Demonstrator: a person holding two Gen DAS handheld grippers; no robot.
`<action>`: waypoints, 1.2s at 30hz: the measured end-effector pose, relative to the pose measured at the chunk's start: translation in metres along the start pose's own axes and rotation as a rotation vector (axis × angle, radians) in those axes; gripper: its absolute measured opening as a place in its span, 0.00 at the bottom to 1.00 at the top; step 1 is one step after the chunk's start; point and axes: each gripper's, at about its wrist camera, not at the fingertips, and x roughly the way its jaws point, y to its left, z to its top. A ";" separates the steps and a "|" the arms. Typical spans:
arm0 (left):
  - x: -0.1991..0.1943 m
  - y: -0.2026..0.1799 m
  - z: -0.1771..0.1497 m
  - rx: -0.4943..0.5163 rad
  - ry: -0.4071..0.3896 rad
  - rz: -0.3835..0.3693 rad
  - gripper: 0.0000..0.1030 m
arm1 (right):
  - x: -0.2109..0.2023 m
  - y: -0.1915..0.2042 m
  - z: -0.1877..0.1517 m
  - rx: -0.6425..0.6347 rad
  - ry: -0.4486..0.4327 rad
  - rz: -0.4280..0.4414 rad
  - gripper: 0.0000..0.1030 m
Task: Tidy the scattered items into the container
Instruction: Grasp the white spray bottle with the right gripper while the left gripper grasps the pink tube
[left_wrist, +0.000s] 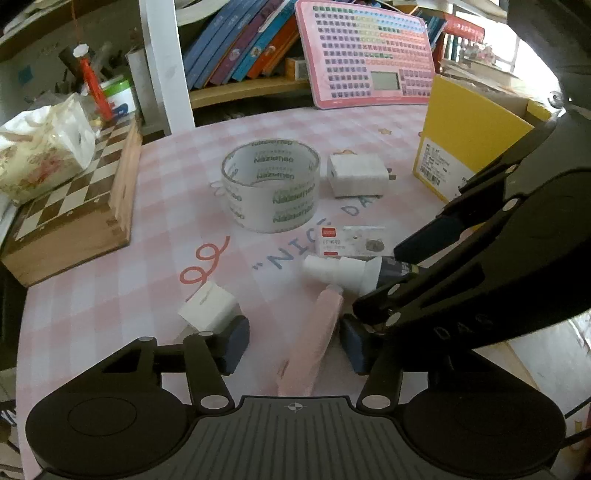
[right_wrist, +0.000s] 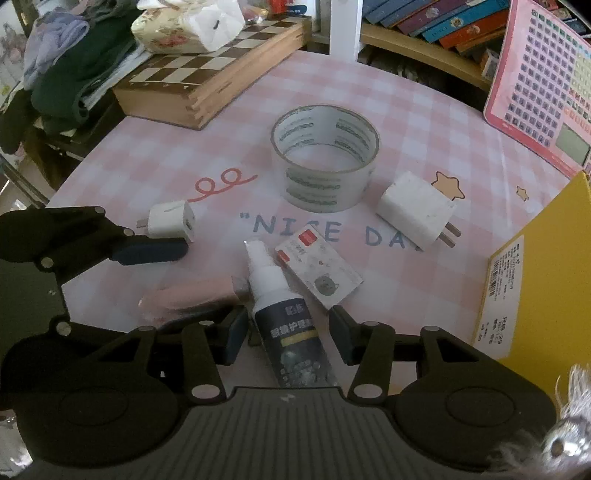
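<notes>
My left gripper (left_wrist: 293, 341) is open, its jaws on either side of a pink tube (left_wrist: 312, 339) lying on the table; the tube also shows in the right wrist view (right_wrist: 188, 297). My right gripper (right_wrist: 284, 338) is open around a dark spray bottle with a white cap (right_wrist: 284, 314), seen in the left wrist view (left_wrist: 347, 273). A small white charger (left_wrist: 210, 304) (right_wrist: 171, 220), a tape roll (left_wrist: 271, 184) (right_wrist: 325, 157), a large white plug (left_wrist: 356, 175) (right_wrist: 417, 214) and a small card box (left_wrist: 351, 242) (right_wrist: 319, 269) lie scattered. The yellow box (left_wrist: 469, 133) (right_wrist: 543, 280) stands at the right.
A wooden chessboard box (left_wrist: 74, 206) (right_wrist: 210, 79) with a tissue pack (left_wrist: 40, 147) on it sits at the left. A pink keyboard toy (left_wrist: 369, 55) and books (left_wrist: 236, 40) stand at the back. The pink checked tablecloth (left_wrist: 110, 295) covers the table.
</notes>
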 end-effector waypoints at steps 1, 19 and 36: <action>0.000 0.000 0.000 0.002 -0.002 -0.003 0.45 | 0.001 -0.001 0.000 0.003 0.004 0.000 0.46; -0.034 0.004 -0.013 -0.125 -0.022 -0.010 0.13 | -0.011 0.000 -0.016 -0.004 -0.017 0.051 0.31; -0.104 -0.008 -0.024 -0.128 -0.116 0.018 0.13 | -0.070 0.017 -0.039 0.027 -0.167 0.071 0.30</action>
